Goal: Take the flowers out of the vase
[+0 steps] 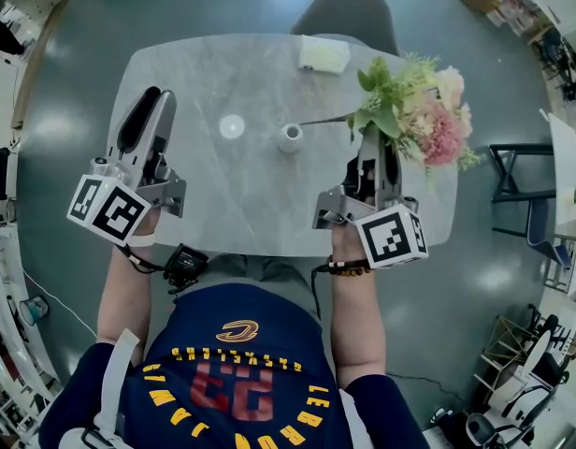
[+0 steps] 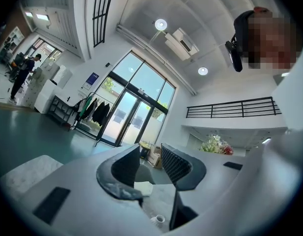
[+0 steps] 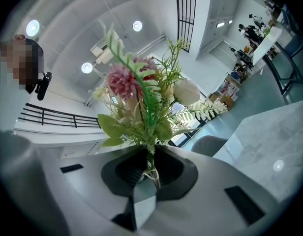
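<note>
My right gripper [image 1: 371,143] is shut on the stems of a bunch of flowers [image 1: 414,110], pink and cream blooms with green leaves. The bunch hangs in the air over the right side of the table, clear of the small white vase [image 1: 290,137], which stands upright at the table's middle. In the right gripper view the stems [image 3: 151,168] are pinched between the jaws and the flowers [image 3: 141,102] fan out ahead. My left gripper [image 1: 150,106] is held over the table's left side, open and with nothing in it. Its own view shows the vase [image 2: 159,220] low down between its jaws.
The oval grey marble table [image 1: 204,195] also bears a small white round object [image 1: 232,126] left of the vase and a white pad [image 1: 324,56] at the far edge. A grey chair [image 1: 349,12] stands behind the table. Shelves and furniture line the room's edges.
</note>
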### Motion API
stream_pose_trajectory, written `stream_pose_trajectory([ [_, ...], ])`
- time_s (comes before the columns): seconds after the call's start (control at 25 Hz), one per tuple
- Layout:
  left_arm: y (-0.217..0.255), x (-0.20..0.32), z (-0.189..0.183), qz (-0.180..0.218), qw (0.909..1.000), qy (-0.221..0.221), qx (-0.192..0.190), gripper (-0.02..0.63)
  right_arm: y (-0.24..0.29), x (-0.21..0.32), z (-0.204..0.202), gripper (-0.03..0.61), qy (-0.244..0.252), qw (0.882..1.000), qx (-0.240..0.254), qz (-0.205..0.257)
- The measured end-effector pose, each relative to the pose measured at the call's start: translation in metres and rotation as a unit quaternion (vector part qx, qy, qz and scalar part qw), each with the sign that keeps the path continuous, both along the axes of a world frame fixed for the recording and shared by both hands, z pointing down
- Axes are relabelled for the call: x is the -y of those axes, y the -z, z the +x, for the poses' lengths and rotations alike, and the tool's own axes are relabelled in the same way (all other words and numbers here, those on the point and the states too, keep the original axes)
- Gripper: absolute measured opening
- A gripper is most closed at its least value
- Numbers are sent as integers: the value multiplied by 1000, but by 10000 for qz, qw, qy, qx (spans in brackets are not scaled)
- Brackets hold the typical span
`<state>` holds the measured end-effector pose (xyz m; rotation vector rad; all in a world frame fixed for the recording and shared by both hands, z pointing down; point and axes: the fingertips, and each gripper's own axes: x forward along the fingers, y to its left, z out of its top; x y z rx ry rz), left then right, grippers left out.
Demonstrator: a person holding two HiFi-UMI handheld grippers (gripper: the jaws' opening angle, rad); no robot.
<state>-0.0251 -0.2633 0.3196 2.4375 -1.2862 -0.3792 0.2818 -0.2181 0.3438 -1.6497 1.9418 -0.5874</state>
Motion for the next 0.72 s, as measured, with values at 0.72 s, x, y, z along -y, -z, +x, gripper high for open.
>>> stream_pose_trajectory([
  [0.72, 3, 1, 4, -79, 10000, -52, -22, 138, 17, -5, -3, 48, 142, 9997, 64, 177],
])
